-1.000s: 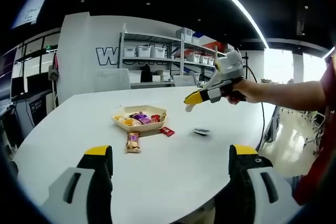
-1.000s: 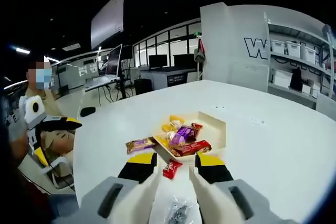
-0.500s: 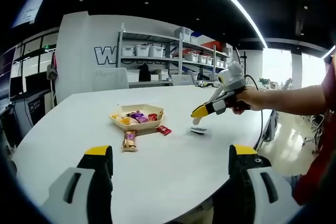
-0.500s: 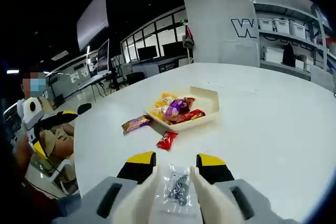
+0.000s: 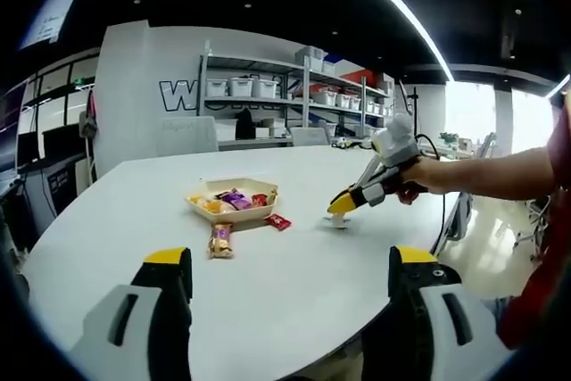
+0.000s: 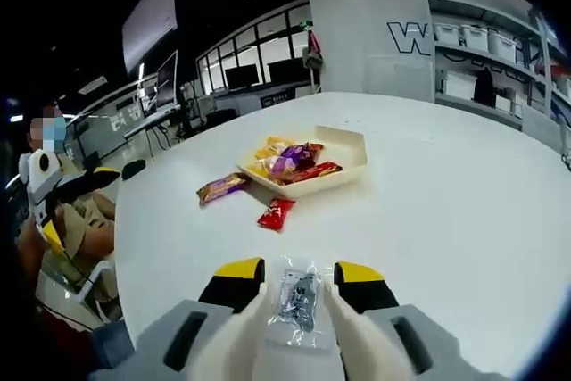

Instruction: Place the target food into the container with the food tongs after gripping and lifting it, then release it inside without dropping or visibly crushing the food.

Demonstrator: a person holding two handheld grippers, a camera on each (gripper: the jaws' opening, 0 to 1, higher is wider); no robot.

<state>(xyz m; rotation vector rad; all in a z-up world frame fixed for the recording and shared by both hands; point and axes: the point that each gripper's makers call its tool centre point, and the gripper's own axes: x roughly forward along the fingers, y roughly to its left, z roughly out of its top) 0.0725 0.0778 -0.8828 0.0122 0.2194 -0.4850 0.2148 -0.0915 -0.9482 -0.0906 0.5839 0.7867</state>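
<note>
A cream tray point(image 6: 353, 144) holds several wrapped snacks. In front of it lie a red packet point(image 6: 275, 213) and a brown bar point(image 6: 221, 187). A clear packet with dark contents point(image 6: 298, 295) lies flat on the white table between the jaws of my right gripper point(image 6: 299, 277), which stands open around it. In the left gripper view that right gripper point(image 5: 343, 207) is tipped down onto the table, right of the tray point(image 5: 234, 203), the red packet point(image 5: 279, 221) and the brown bar point(image 5: 220, 240). My left gripper point(image 5: 290, 263) hangs wide open over the near table edge, holding nothing.
The round white table point(image 5: 294, 283) has bare surface all round the tray. Shelves with bins point(image 5: 268, 95) and a chair stand behind it. A person sits at the far left of the right gripper view, holding the left gripper point(image 6: 78, 205).
My right gripper has come down and forward to the table. The clear packet now lies between its jaws. The left gripper has stayed still and open.
</note>
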